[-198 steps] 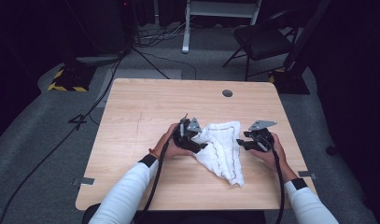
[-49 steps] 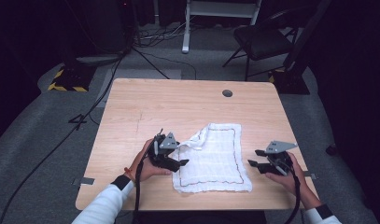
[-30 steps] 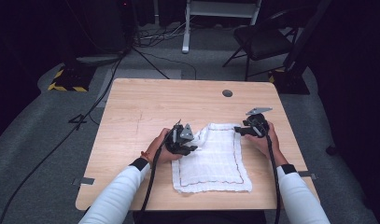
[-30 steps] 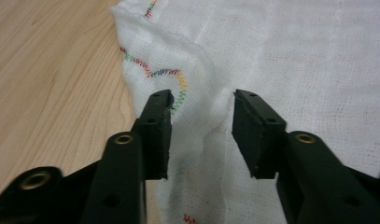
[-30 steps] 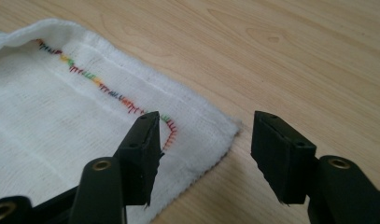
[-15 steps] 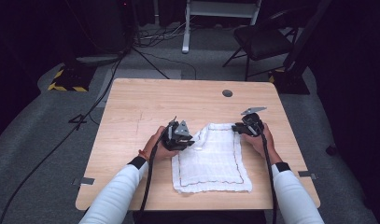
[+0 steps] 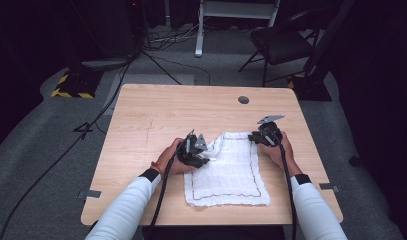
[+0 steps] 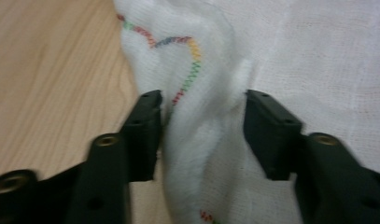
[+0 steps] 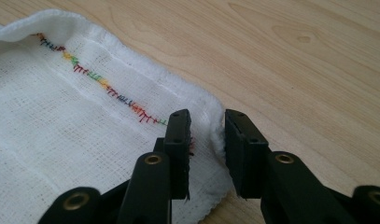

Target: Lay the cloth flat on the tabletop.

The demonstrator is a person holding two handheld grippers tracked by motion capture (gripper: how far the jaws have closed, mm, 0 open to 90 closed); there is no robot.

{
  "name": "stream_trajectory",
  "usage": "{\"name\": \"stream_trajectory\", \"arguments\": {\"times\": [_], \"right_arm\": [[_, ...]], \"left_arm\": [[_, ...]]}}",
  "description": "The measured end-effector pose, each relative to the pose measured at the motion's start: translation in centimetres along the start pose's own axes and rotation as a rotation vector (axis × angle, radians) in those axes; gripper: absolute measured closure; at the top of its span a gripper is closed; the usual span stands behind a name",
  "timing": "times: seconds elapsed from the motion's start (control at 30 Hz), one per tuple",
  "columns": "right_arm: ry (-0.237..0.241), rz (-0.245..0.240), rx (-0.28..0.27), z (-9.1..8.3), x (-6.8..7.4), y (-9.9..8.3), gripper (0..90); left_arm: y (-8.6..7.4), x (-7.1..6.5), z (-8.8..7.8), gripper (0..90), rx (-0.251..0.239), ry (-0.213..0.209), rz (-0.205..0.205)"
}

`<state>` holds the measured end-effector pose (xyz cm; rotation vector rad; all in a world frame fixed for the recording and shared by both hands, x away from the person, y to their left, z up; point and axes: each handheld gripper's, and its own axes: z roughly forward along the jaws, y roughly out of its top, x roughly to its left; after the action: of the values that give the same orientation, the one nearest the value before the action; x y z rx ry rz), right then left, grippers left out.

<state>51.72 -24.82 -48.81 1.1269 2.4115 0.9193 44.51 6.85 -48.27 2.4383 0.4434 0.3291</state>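
Note:
A white gauze cloth [image 7: 231, 172] with a rainbow-stitched border lies spread on the wooden table [image 7: 156, 115]. My left gripper [image 7: 209, 159] is at its far left corner. In the left gripper view the jaws [image 8: 204, 135] have just been opening and stand apart around a bunched fold of cloth [image 8: 197, 154]. My right gripper [image 7: 252, 138] is at the far right corner. Its jaws [image 9: 206, 144] have just been closing and pinch the hemmed corner of the cloth [image 9: 61, 121] between the pads.
A round cable hole [image 7: 243, 99] sits near the table's far edge. Beyond the table stand a dark chair [image 7: 286, 42] and a white stand [image 7: 236, 12], with cables and a yellow-black striped block [image 7: 71, 86] on the carpet.
Since 1.6 s ago both hands moved away from the front edge to the cloth's far corners. Over the last half second the hands barely shifted.

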Motion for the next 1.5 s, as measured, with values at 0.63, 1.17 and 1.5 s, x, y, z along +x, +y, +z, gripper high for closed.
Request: {"name": "stream_trajectory", "arguments": {"times": [0.63,1.17,1.5], "right_arm": [[-0.01,-0.081,-0.008,-0.4,0.6,0.0,85.7],[-0.044,-0.1,-0.241,-6.7,0.6,3.1,86.7],[-0.093,-0.111,-0.289,-8.1,0.6,5.2,86.7]], "left_arm": [[-0.3,2.6,-1.3,86.8,-0.127,0.03,-0.079],[0.3,5.7,-6.0,87.4,-0.32,0.066,-0.166],[0.6,8.7,-6.9,87.1,-0.369,0.082,-0.269]]}}
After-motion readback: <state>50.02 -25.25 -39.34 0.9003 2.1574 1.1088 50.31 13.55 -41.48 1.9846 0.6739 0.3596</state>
